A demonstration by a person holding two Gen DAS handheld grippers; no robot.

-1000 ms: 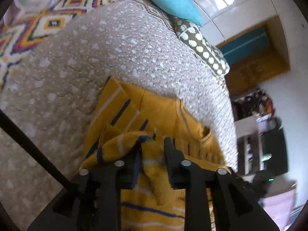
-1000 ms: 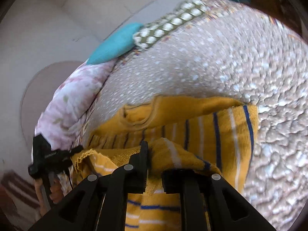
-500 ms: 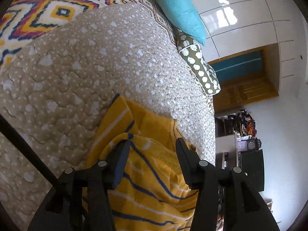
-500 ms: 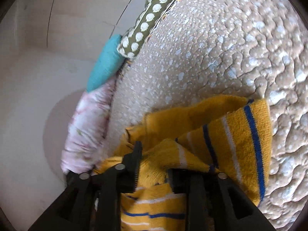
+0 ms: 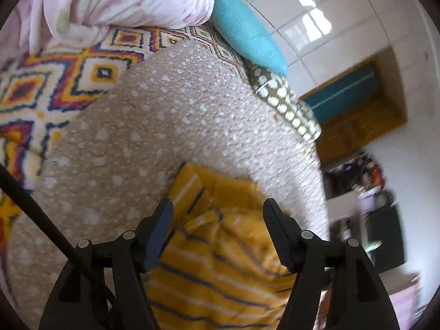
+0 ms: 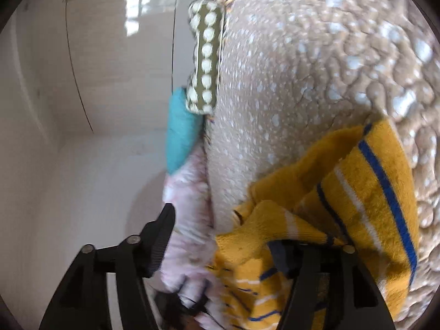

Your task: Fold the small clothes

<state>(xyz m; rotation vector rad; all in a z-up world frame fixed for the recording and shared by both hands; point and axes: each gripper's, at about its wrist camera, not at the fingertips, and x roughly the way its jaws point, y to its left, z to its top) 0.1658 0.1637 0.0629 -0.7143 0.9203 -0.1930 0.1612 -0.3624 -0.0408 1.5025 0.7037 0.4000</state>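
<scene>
Yellow sweater point(image 5: 220, 261) between spread left tool point(image 5: 217, 211)

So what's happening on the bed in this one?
A person with two handheld grippers is folding a small yellow striped sweater on a beige dotted bedspread. The left gripper is open above the sweater, gripping nothing. The right gripper is also open, with sweater cloth draped over its right finger.

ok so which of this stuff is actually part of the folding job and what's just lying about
Part of the job:
yellow striped sweater
left hand-held gripper
right hand-held gripper

Just lying about:
teal pillow
olive dotted cushion
pink floral bedding
patterned blanket
</scene>
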